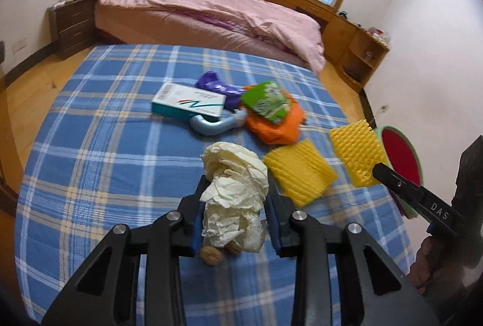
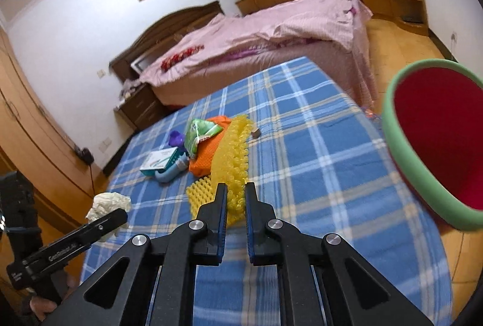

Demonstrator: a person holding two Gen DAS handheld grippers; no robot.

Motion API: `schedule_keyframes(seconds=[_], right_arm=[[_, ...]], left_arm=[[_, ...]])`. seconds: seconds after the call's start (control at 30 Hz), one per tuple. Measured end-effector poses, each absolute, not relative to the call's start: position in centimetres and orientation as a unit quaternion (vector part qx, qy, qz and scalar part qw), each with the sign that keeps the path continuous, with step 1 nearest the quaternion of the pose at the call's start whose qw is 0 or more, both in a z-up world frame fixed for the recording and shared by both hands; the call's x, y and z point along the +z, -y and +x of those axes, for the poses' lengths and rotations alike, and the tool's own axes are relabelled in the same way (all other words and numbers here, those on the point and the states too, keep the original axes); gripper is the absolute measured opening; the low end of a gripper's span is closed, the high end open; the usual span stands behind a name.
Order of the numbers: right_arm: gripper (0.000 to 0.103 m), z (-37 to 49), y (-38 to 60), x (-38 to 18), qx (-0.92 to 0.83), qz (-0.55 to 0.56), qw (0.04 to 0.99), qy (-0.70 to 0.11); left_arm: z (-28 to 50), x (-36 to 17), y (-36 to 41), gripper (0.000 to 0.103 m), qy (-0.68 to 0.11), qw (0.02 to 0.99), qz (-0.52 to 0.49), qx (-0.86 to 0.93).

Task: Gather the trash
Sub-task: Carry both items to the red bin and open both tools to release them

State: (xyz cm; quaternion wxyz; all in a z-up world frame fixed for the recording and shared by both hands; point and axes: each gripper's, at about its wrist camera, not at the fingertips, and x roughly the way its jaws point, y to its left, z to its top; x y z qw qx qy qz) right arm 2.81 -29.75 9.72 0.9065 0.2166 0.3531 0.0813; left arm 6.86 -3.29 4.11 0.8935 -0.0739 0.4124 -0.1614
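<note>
My left gripper (image 1: 237,184) is shut on a crumpled cream paper wad (image 1: 234,193) and holds it just above the blue plaid cloth (image 1: 105,145); the wad also shows in the right wrist view (image 2: 107,204). My right gripper (image 2: 235,187) is shut on a yellow foam net (image 2: 232,154) lifted off the cloth; it shows in the left wrist view (image 1: 357,155). A second yellow foam net (image 1: 299,172) lies on the cloth. A red bin with a green rim (image 2: 437,145) stands to the right of the table.
A white-and-teal box (image 1: 188,101), a purple bag (image 1: 217,84), a green packet (image 1: 265,99), orange foam netting (image 1: 277,124) and a pale blue hook-shaped object (image 1: 211,125) lie mid-table. A walnut (image 1: 211,256) lies under my left gripper. A pink bed (image 1: 196,12) stands behind.
</note>
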Motion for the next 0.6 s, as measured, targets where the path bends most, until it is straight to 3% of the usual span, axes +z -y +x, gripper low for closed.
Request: schedule_keyframes(seconds=[0.6], right_arm=[[0.010, -4.1, 35.9, 12.5, 0.007, 0.241, 0.925, -0.293]], left_arm=[[4.9, 8.9, 12.1, 0.034, -0.368, 0.895, 0.006, -0.250]])
